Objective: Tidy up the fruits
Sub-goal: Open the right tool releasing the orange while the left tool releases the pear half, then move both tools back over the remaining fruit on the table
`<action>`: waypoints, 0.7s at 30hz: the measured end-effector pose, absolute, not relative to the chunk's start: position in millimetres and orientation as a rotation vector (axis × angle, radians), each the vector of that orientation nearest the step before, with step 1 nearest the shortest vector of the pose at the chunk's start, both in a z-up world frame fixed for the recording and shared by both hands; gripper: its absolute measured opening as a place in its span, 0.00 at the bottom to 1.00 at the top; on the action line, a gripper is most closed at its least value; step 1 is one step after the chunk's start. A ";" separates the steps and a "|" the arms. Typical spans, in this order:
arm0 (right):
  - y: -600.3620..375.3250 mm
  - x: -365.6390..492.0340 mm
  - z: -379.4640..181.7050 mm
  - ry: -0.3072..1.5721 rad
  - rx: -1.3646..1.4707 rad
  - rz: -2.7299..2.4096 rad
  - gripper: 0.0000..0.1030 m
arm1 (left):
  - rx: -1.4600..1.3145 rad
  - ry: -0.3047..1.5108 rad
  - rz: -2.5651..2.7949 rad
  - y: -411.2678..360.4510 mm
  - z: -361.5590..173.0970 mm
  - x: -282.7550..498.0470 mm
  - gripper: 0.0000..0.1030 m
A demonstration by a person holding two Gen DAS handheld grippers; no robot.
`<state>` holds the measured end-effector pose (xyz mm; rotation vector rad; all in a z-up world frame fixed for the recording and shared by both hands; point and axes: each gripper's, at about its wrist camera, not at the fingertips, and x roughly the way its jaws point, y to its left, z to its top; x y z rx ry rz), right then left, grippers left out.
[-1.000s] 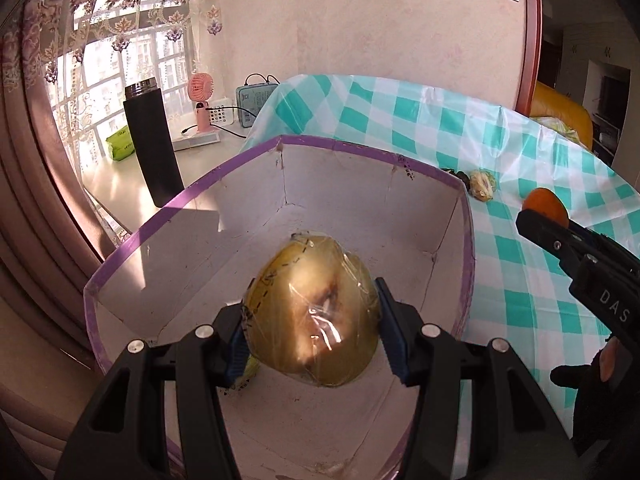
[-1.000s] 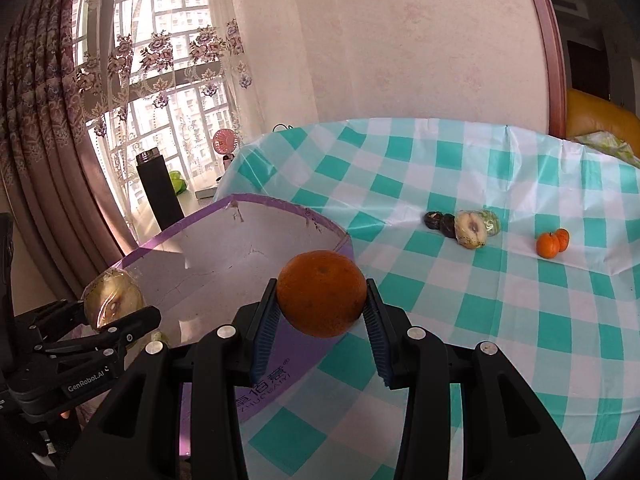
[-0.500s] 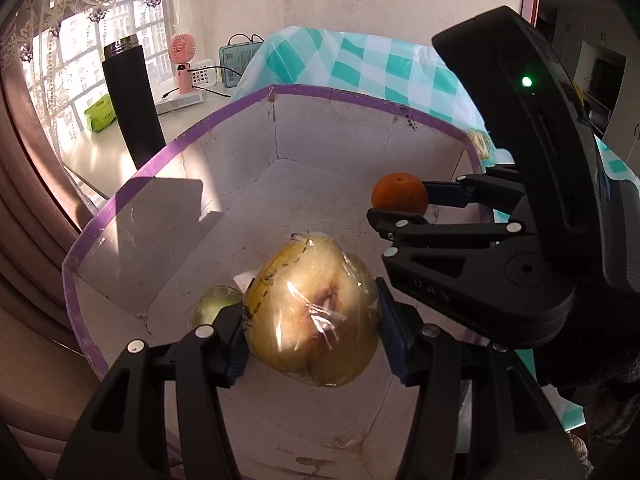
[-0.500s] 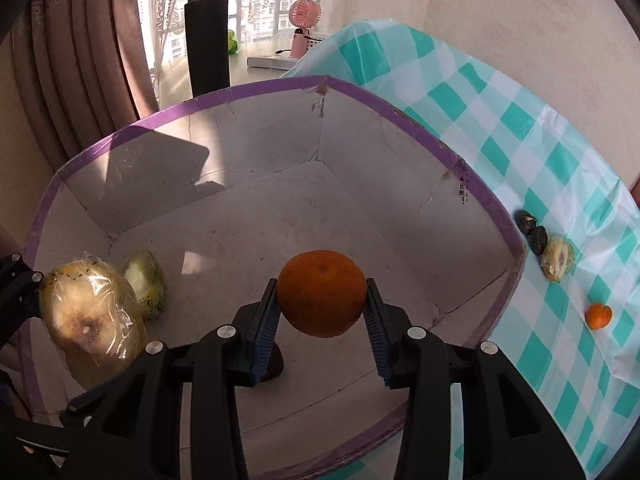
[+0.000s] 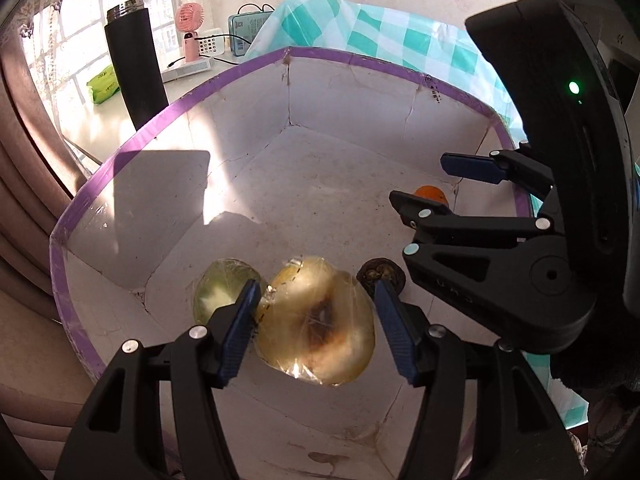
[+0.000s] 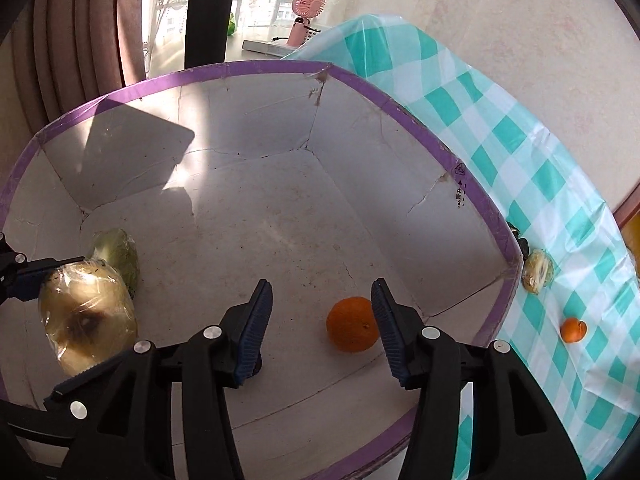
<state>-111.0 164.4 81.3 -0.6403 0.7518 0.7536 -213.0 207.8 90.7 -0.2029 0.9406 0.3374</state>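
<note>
- Cardboard box (image 6: 472, 196), purple-taped rim, white inside; it sits on the table at the near left edge of the cloth, and both my tongs reach into it.
- Checked tablecloth (image 6: 532, 168), teal and white, spread right of the box.
- My right gripper (image 6: 322, 320): jaws spread wide, released, nothing between the pads.
- My left gripper (image 5: 316, 328): jaws parted around the wrapped fruit; I cannot tell if the pads touch it.
- Black flask (image 5: 136, 64), upright on the far sill beyond the box.
- Wrapped yellow fruit (image 5: 318, 326), in film, at the box's near left floor.
- Wrapped green fruit (image 5: 222, 292), just left of the yellow one, touching it.
- Orange (image 6: 353, 324), on the box floor near the right wall, just beside my right gripper's right pad.
- Dark fruit (image 5: 380, 274), in the box just right of the yellow one.
- Small orange fruit (image 6: 573, 330), on the cloth outside the box, right.
</note>
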 end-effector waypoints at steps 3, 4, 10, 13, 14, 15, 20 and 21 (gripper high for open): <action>165.0 -111.4 82.3 0.748 -0.616 0.763 0.53 | -0.196 0.939 0.356 210.1 91.9 -212.8 0.68; 164.8 -111.9 82.7 0.746 -0.608 0.767 0.54 | -0.196 0.937 0.358 210.5 92.3 -213.2 0.70; 161.7 -112.9 84.5 0.723 -0.570 0.783 0.55 | -0.192 0.933 0.368 211.5 92.0 -212.9 0.72; 156.9 -114.7 89.0 0.702 -0.530 0.803 0.55 | -0.182 0.932 0.379 210.6 93.2 -213.0 0.73; 153.7 -115.6 92.4 0.688 -0.508 0.811 0.56 | -0.175 0.929 0.386 209.9 94.6 -213.3 0.73; 149.7 -116.3 96.7 0.668 -0.484 0.812 0.58 | -0.169 0.922 0.392 209.0 96.5 -214.7 0.74; 110.5 -112.6 121.3 0.574 -0.315 0.812 0.69 | -0.130 0.794 0.370 190.3 123.4 -225.3 0.84; 98.9 -109.7 125.6 0.561 -0.273 0.803 0.69 | -0.120 0.754 0.368 185.4 129.9 -227.7 0.90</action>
